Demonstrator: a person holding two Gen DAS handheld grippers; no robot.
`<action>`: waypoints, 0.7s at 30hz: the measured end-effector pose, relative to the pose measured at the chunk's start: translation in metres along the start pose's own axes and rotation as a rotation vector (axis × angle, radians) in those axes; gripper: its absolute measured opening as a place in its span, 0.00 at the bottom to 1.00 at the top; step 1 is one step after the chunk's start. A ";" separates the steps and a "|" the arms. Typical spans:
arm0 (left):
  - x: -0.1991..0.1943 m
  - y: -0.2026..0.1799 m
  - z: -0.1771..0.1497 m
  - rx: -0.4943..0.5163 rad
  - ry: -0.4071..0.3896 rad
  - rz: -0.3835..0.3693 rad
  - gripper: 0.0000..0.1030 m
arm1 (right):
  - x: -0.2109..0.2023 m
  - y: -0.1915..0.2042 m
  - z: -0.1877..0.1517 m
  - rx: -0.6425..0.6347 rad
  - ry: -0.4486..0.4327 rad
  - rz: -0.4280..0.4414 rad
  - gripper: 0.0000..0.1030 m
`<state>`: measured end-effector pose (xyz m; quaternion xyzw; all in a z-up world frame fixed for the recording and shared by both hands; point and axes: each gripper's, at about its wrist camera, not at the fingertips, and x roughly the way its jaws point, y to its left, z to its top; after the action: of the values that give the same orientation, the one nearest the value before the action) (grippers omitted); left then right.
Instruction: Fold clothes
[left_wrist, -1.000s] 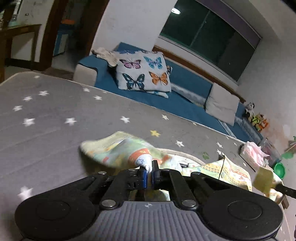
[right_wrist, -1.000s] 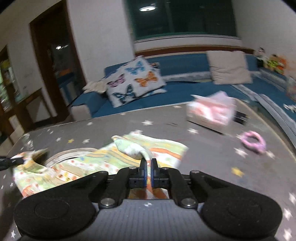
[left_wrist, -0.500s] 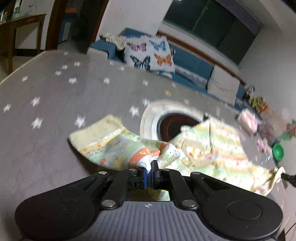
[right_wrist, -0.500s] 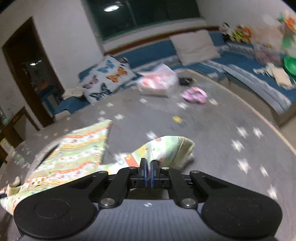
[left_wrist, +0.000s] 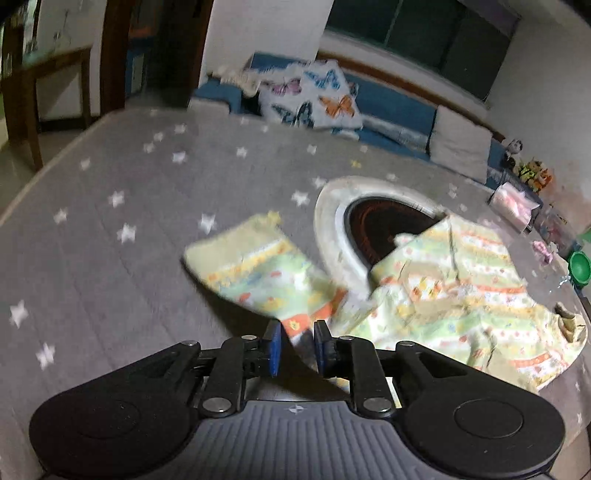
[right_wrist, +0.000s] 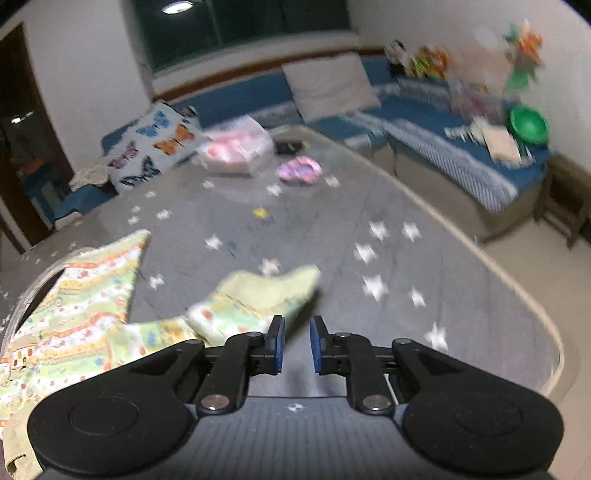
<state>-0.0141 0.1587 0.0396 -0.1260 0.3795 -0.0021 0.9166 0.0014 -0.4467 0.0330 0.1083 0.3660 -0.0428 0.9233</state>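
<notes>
Lying spread on the starred table (left_wrist: 110, 266), the patterned garment (left_wrist: 450, 291) runs crosswise between both tools (blurred), one sleeve end sitting loose within the parted left gripper (left_wrist: 297, 347), the other just left of the equally parted right gripper (right_wrist: 295, 345).

A grey table cover printed with white stars (right_wrist: 369, 258) fills the lower half of both views. Beyond it, at twelve o'clock, a blue cushioned bench sofa (right_wrist: 424, 118) runs along the white plaster walls (right_wrist: 92, 66) and turns the corner toward three o'clock. A white butterfly-print pillow (left_wrist: 314, 96) and a plain grey square cushion (right_wrist: 328, 85) lean on it. Above sits a wide dark window (right_wrist: 240, 26) reflecting a round ceiling lamp (right_wrist: 177, 6). At ten o'clock stands a dark wooden doorway (left_wrist: 114, 55); pale floor tiles (right_wrist: 535, 280) show at four o'clock.
</notes>
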 end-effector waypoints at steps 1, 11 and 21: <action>0.000 -0.004 0.004 0.007 -0.011 -0.012 0.20 | -0.001 0.007 0.003 -0.020 -0.013 0.016 0.18; 0.066 -0.070 0.043 0.060 0.009 -0.124 0.19 | 0.037 0.102 0.002 -0.220 0.048 0.259 0.27; 0.150 -0.088 0.077 0.032 0.068 -0.137 0.15 | 0.079 0.149 -0.004 -0.266 0.115 0.357 0.27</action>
<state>0.1546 0.0759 0.0085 -0.1370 0.4006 -0.0752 0.9028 0.0801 -0.3005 0.0013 0.0506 0.3954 0.1760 0.9001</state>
